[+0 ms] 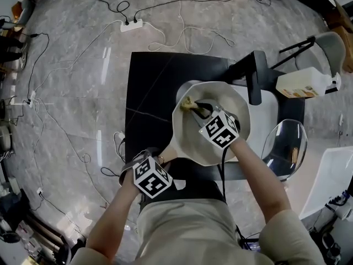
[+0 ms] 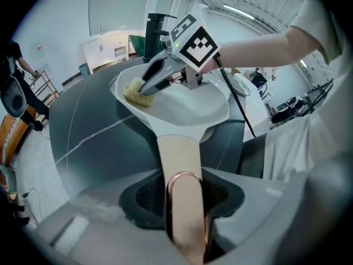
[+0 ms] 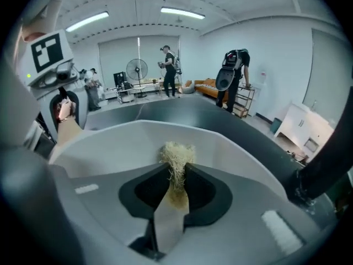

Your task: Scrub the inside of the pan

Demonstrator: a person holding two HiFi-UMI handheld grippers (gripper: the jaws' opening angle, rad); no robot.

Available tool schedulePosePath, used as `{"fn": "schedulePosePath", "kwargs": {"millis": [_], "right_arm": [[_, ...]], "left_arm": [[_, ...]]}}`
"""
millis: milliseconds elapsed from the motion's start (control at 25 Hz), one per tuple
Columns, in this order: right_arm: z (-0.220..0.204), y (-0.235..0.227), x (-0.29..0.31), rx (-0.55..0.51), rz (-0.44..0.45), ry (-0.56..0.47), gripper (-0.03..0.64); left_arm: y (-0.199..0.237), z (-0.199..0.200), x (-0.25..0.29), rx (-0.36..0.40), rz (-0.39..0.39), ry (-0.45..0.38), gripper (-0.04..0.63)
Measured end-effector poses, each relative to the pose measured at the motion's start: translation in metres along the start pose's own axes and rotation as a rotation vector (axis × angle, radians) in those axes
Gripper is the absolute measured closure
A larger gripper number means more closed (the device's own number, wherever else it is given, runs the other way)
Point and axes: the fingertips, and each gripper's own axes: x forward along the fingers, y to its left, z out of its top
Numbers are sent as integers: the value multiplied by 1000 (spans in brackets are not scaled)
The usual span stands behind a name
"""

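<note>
A: Where's the pan (image 1: 190, 139)?
B: At the dark worktop's (image 1: 154, 87) near edge, handle (image 2: 179, 153) pointing toward the person. L hand-held gripper (image 2: 185, 208) clamps that handle betw. both pads.
A: And the R hand-held gripper (image 3: 176, 175)?
B: Reaches inside the pan, pinching a yellowish fibre scrubber (image 3: 176, 150). Scrubber tip touches the inner wall, far-left side in head view.

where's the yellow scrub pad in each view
Head view: scrub pad just above centre, at the upper-left inner wall of the pan, held by the right tool.
Left gripper view: left of centre, upper half, against the pan's far-left wall.
Right gripper view: centre, pinched between the jaws.
Shared landmark: the pan, visible in all three.
</note>
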Motion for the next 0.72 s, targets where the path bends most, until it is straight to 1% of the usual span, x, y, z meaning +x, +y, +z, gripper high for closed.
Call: {"fn": "schedulePosePath", "kwargs": {"millis": [120,200,320,400,480,560,640,720], "right_arm": [[-16,-35,-3,30,-142,24,534],[-32,-54,-9,66,-211,71,534],[-59,-67,-22,92,-279,184,534],[-76,-70,-31,101,-307,266,534],[-91,-70,-42,102,-325,349,534],[-104,-68,-54,84,-323,437,538],[-118,-61,-64,82,-279,526,540],[-131,-44,-73,102,-195,608,541]], "left_arm": [[0,0,1,0,-5,-3,431],[1,1,1,4,1,-9,432],[2,0,1,9,25,-16,434],[2,-1,1,3,22,-13,436],[0,-2,2,-10,5,-5,436],[-1,-2,2,-21,-11,3,439],[0,-2,1,-23,-12,5,440],[0,-2,2,-18,2,2,440]]}}
